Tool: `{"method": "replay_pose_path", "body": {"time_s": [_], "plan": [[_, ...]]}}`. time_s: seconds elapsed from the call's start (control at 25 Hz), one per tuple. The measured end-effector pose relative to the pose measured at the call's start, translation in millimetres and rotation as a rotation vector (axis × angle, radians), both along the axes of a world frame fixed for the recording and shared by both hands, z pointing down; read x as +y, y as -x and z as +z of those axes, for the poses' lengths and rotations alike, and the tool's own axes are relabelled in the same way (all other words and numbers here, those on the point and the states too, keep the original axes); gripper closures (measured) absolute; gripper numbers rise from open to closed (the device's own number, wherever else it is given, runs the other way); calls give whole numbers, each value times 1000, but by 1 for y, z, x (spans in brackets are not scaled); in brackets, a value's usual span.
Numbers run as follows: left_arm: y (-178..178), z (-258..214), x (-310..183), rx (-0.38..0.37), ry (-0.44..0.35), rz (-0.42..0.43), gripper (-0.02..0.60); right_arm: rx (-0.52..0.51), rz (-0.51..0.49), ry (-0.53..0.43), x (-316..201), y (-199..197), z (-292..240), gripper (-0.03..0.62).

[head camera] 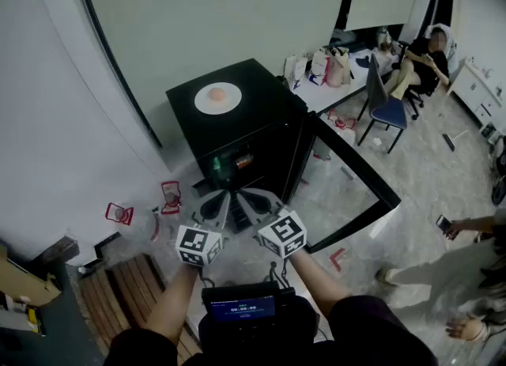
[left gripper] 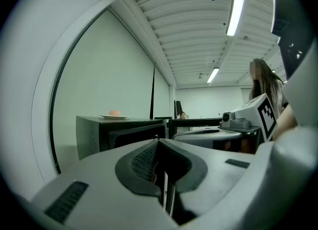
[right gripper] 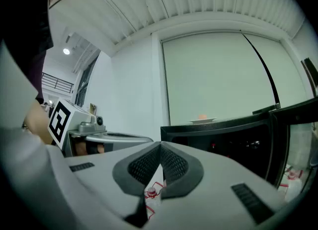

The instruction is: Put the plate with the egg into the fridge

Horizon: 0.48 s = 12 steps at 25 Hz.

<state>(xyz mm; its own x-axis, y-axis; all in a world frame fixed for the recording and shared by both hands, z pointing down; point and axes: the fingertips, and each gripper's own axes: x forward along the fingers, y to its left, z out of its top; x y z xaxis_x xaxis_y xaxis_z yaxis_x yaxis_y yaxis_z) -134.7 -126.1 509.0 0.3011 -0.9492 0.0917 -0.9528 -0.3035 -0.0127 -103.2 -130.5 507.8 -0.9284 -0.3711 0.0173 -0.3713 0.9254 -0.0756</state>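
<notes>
My left tongs (head camera: 217,198) and right tongs (head camera: 257,197) sit side by side just before the black box-shaped fridge (head camera: 261,111). On the fridge's top rests the round white plate (head camera: 217,98), with the pale egg (head camera: 219,93) on its middle. The fridge's glass door (head camera: 340,190) stands swung out to the right. Red packets (head camera: 170,196) lie on the floor left of the fridge. Behind it to the right stands a white surface (head camera: 324,94) carrying bags (head camera: 330,66), with a blue chair (head camera: 387,110) beside it.
</notes>
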Motion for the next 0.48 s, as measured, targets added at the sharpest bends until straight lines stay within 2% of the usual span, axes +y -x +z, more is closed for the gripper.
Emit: {"method": "replay_pose_path", "body": {"time_s": [0.36, 0.48], "plan": [[12, 1, 1, 0, 3, 10, 572, -11, 0, -4, 3, 12, -2, 586], [16, -4, 1, -6, -7, 22, 572, -48, 12, 14, 2, 13, -6, 586]]}}
